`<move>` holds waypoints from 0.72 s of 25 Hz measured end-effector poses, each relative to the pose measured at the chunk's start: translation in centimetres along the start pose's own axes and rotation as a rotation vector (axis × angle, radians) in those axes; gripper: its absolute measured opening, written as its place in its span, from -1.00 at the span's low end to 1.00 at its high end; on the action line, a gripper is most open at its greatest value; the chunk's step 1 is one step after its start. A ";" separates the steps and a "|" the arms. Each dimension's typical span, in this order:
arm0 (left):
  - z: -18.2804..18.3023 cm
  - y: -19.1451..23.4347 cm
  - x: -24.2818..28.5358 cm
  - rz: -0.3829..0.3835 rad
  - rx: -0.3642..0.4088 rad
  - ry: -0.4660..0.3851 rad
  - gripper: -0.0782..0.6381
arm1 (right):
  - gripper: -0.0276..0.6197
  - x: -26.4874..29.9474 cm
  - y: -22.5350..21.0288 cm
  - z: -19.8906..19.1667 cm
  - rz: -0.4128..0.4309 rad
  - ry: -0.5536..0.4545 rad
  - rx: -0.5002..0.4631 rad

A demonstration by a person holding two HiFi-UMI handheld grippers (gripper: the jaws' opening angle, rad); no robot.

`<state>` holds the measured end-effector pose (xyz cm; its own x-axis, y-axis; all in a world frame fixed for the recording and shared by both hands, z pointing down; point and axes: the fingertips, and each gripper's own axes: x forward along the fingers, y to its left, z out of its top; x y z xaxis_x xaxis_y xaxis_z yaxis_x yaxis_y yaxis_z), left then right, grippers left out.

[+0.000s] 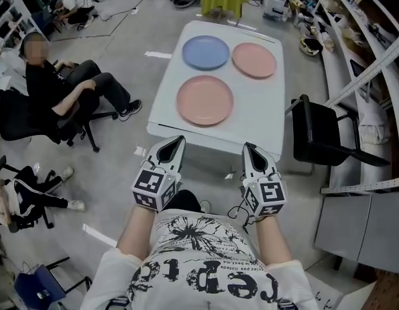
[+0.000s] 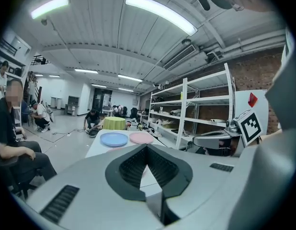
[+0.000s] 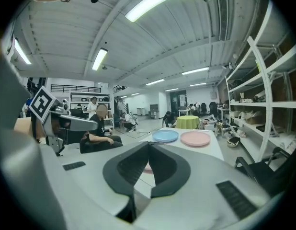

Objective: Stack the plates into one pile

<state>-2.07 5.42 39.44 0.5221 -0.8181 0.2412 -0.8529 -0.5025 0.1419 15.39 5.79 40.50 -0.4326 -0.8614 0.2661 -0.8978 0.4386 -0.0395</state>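
**Head view:** Three plates are seen lying flat and apart on the white table (image 1: 267, 118). The blue plate (image 1: 205, 51) is at 11 o'clock, the far pink plate (image 1: 254, 60) at 1 o'clock and the near pink plate (image 1: 204, 99) toward 6 o'clock. Nothing has been stacked. The left claw (image 1: 177, 141) and the right claw (image 1: 249, 149) are held short of the table's near edge.

**Left gripper view:** The left claw (image 2: 147, 148) is shown pressed together on nothing. The blue plate (image 2: 114, 138) and the far pink plate (image 2: 141, 137) lie ahead at 12 o'clock.

**Right gripper view:** The right claw (image 3: 150, 145) is likewise pressed together and empty. The same two plates (image 3: 165, 135) (image 3: 195, 138) are seen beyond it.

The plates are judged to be stiff, fairly light and smooth, so slipping is to be expected. Whether they are breakable cannot be told. A hold is probably best taken on the raised rim at a plate's 6 o'clock edge, with one pad slid beneath the lip.
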 end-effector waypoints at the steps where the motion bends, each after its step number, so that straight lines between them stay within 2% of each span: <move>1: 0.0 0.5 0.9 0.009 -0.002 0.006 -0.77 | -0.90 0.9 -0.6 0.0 0.004 0.004 0.002; 9: 0.4 6.7 8.6 0.040 -0.021 0.044 -0.77 | -0.89 10.1 -4.1 1.0 0.011 0.028 0.016; 18: 4.2 16.4 20.3 -0.002 -0.029 0.071 -0.77 | -0.89 23.7 -8.7 3.9 -0.036 0.075 0.029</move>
<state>-5.41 -20.62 42.63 0.5231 -0.7946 0.3083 -0.8521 -0.4951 0.1697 12.65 -19.42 43.42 -0.3937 -0.8543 0.3394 -0.9151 0.3993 -0.0564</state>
